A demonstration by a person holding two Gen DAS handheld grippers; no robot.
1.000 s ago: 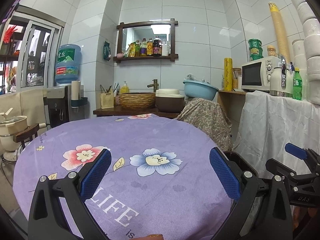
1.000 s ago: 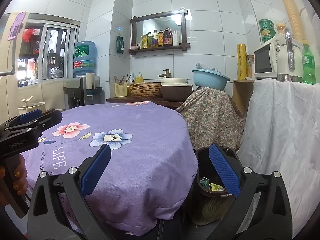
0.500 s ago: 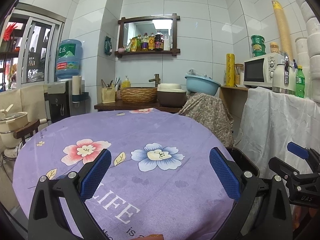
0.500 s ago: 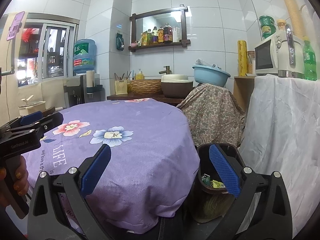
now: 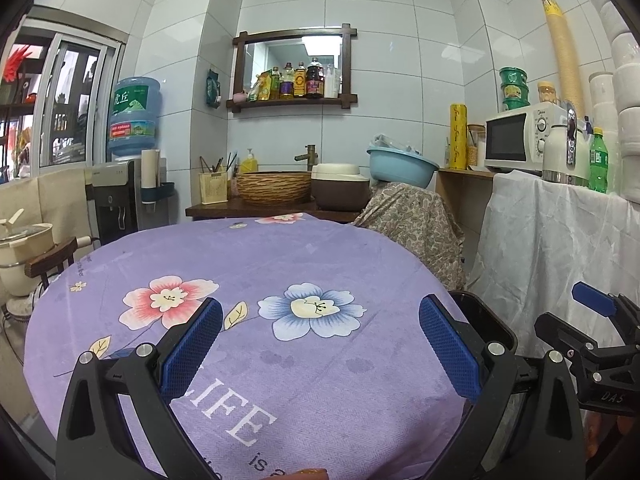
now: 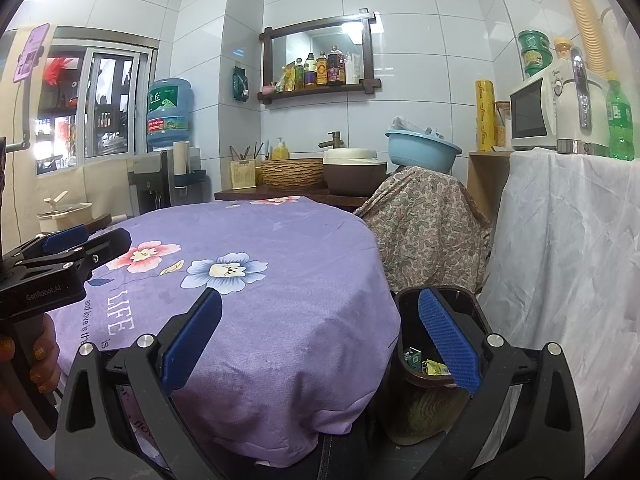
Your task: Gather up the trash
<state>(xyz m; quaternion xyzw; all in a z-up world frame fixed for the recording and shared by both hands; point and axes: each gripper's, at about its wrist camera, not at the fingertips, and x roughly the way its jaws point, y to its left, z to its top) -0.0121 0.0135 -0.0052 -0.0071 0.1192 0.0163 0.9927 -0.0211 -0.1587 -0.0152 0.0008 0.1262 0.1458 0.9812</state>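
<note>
A dark brown trash bin [image 6: 460,304] stands on the floor right of the round table; green and yellow wrappers [image 6: 424,362] lie inside it. Its rim also shows in the left wrist view [image 5: 488,316]. The table wears a purple flowered cloth [image 5: 280,280], also seen in the right wrist view [image 6: 280,248]; I see no trash on it. My left gripper [image 5: 320,344] is open and empty above the near table. My right gripper [image 6: 320,340] is open and empty, over the table's right edge and the bin. Each gripper shows in the other's view, the right one [image 5: 592,344] and the left one [image 6: 60,264].
A chair draped in paisley cloth [image 6: 428,224] stands behind the bin. A white-draped counter [image 6: 568,248] with microwave [image 5: 520,140], kettle and green bottle is at right. A sink counter [image 5: 280,192] and water dispenser [image 5: 128,152] stand behind the table.
Both views have shifted only slightly; the left gripper has drawn back and up a little. Both grippers stay open and empty.
</note>
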